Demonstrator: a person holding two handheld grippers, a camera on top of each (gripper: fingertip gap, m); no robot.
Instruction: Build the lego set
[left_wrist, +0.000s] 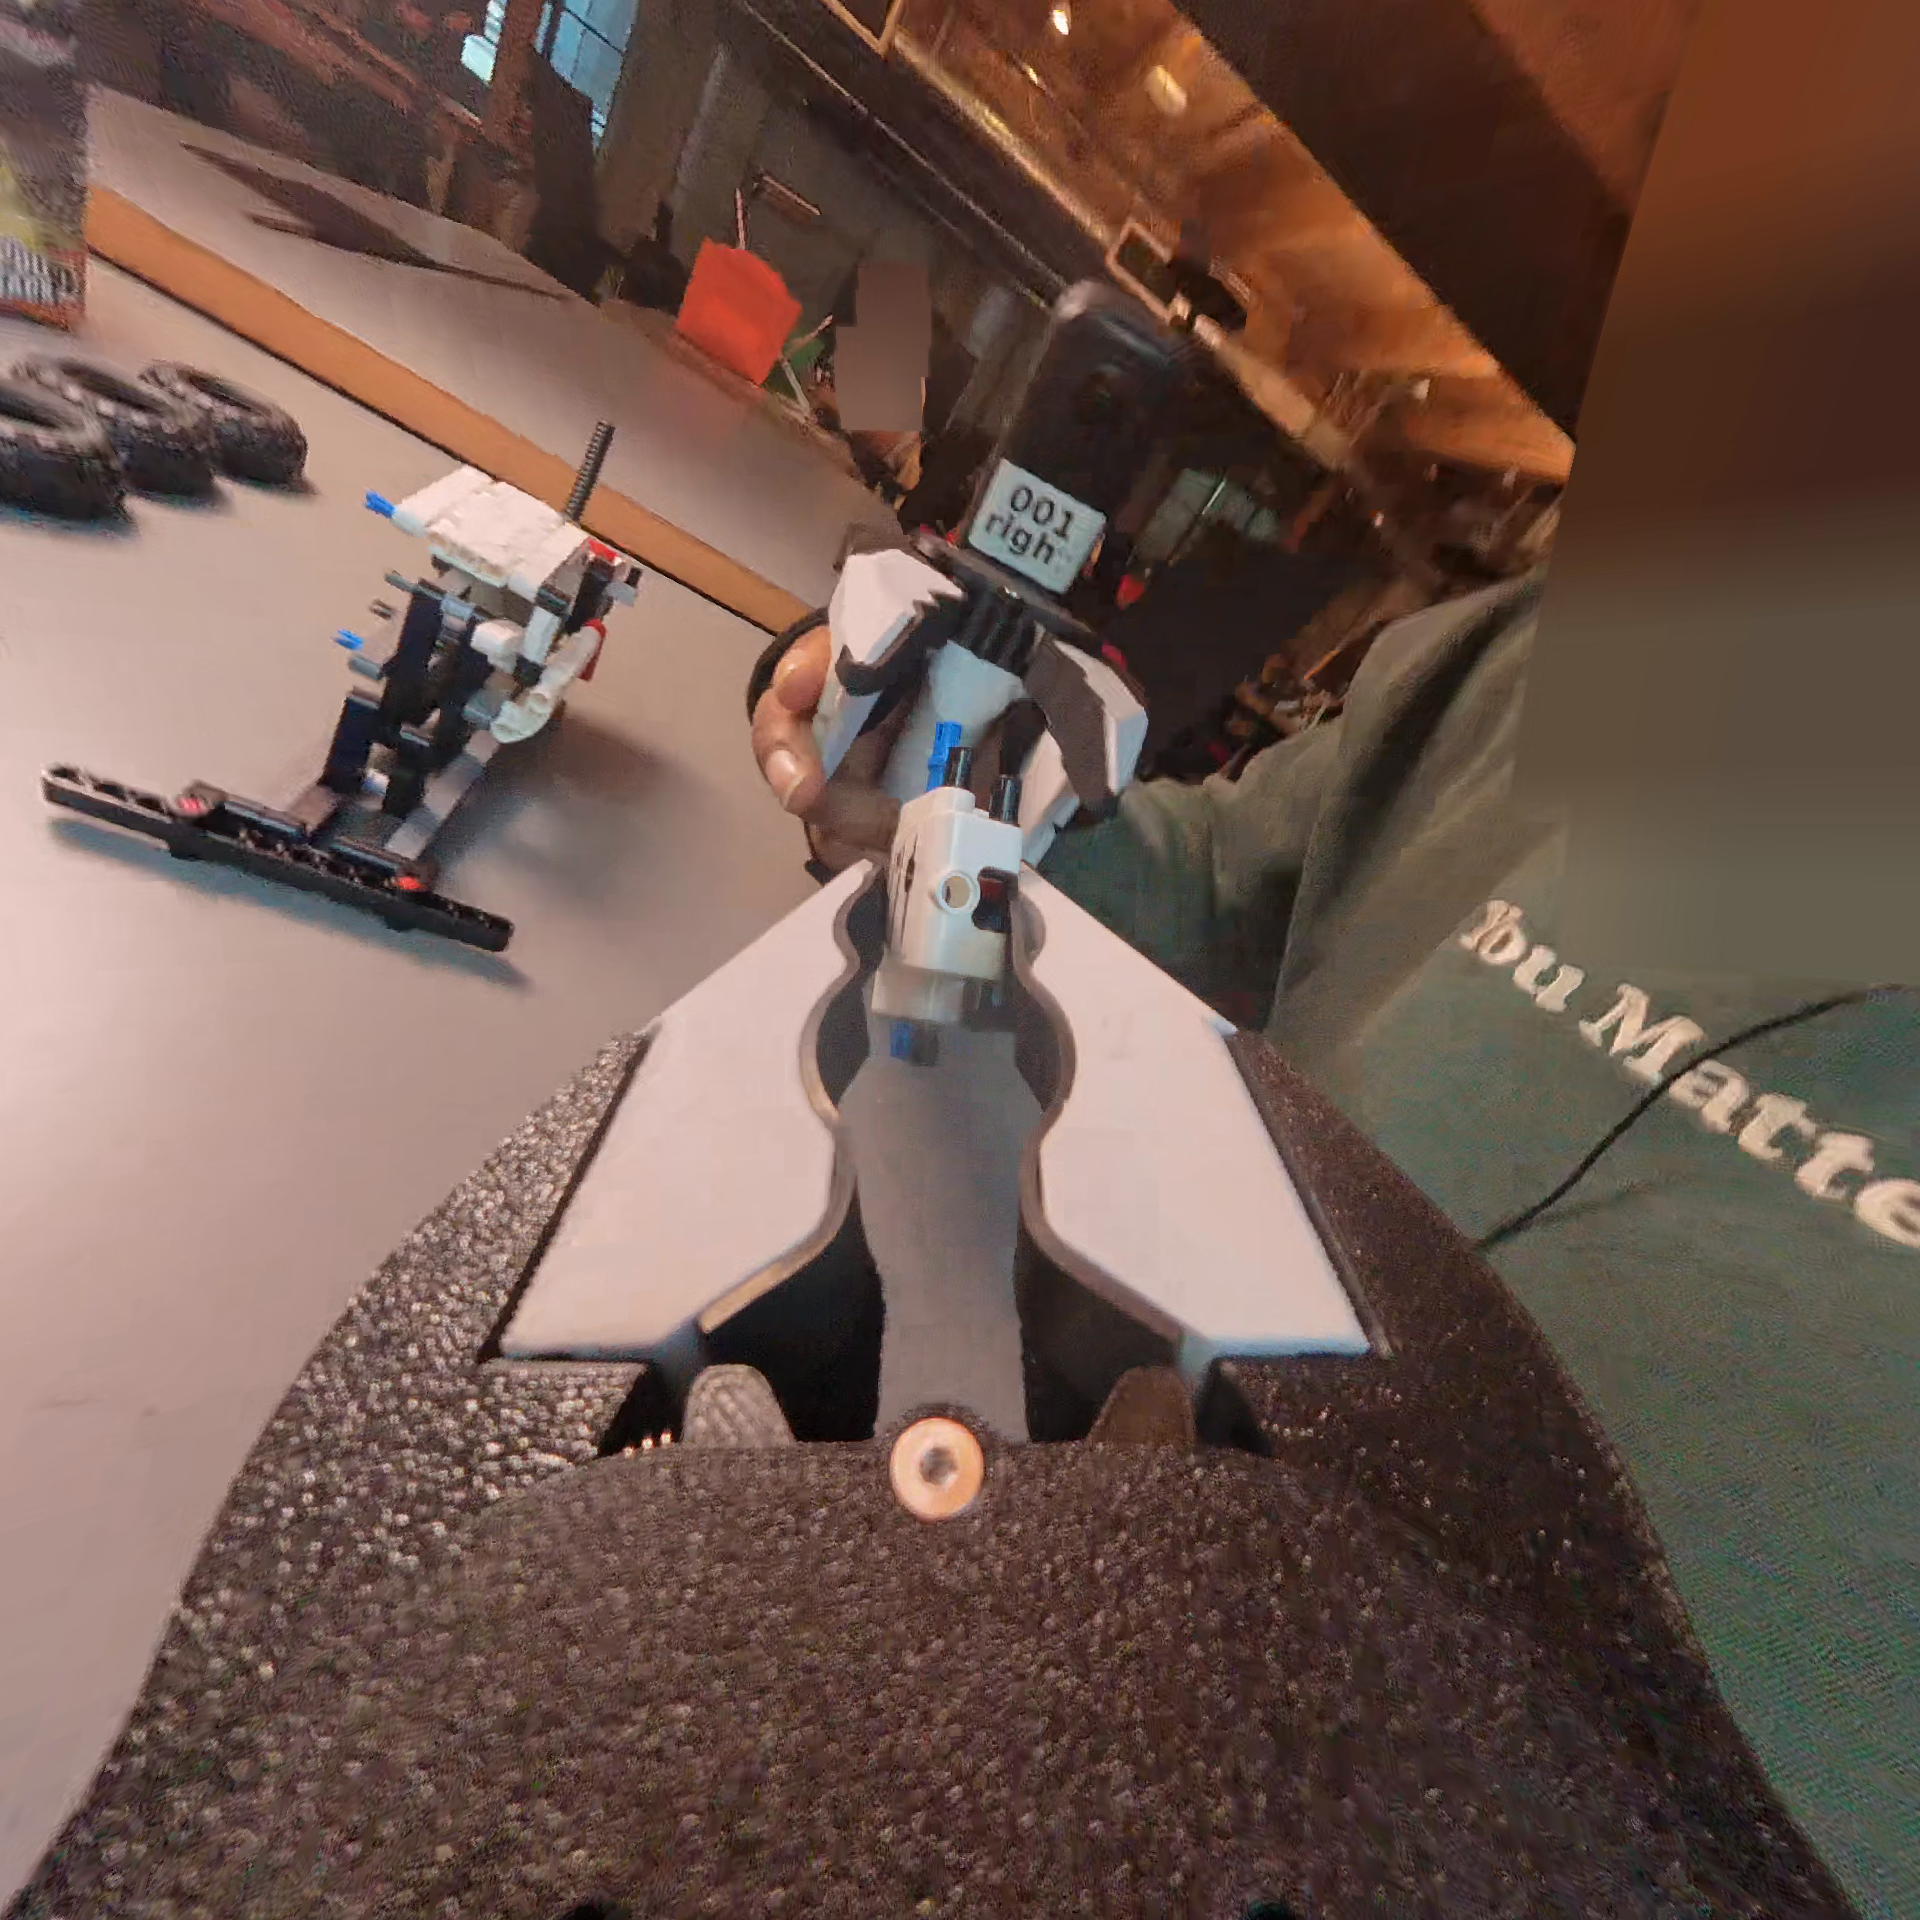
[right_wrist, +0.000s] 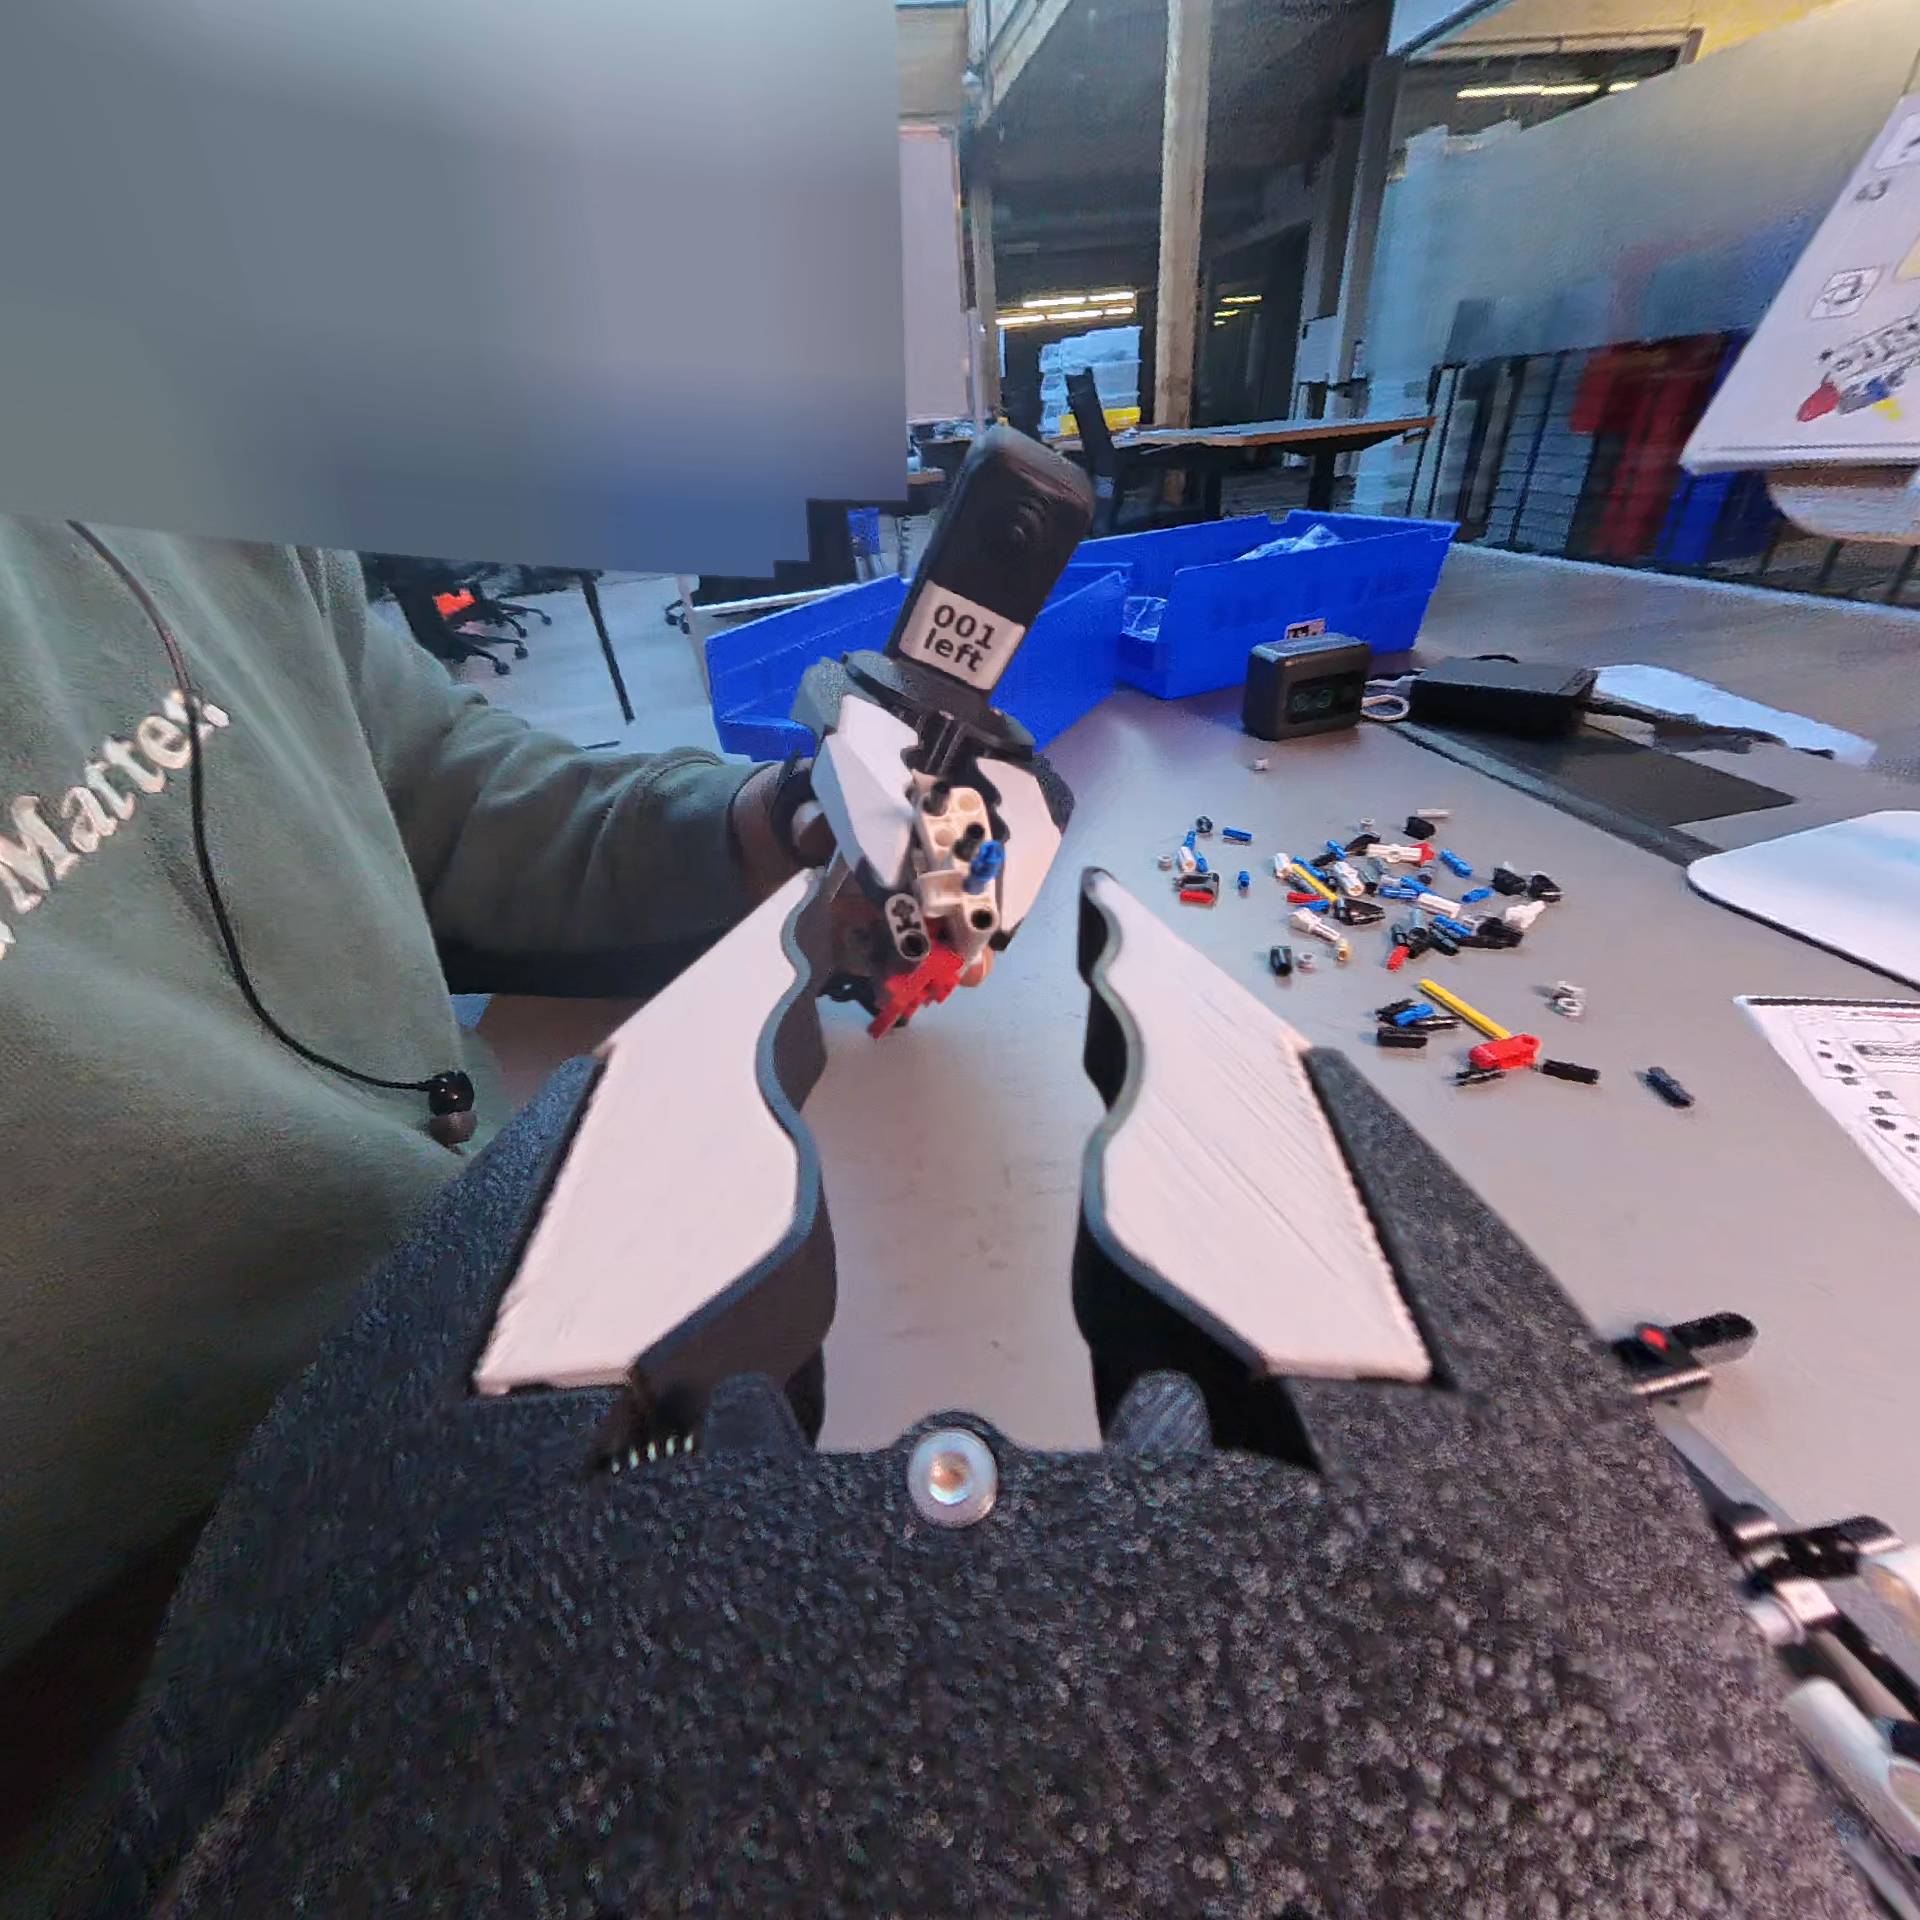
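While left claw (left_wrist: 940, 914) clamps white lego subassembly (left_wrist: 940, 914), right claw (right_wrist: 945, 935) gapes wide (both carry white labels).

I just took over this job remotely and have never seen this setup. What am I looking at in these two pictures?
A person holds a hand-held claw in each hand; no robot arm. Each picture comes from a camera on one claw, looking along its two fingers. The left claw is shut on a small white lego sub-assembly, also seen from the right camera. The right claw is open and holds nothing. On the grey table lie loose lego pieces, blue bins and printed instructions. The left view shows the partly built model and black tyres.
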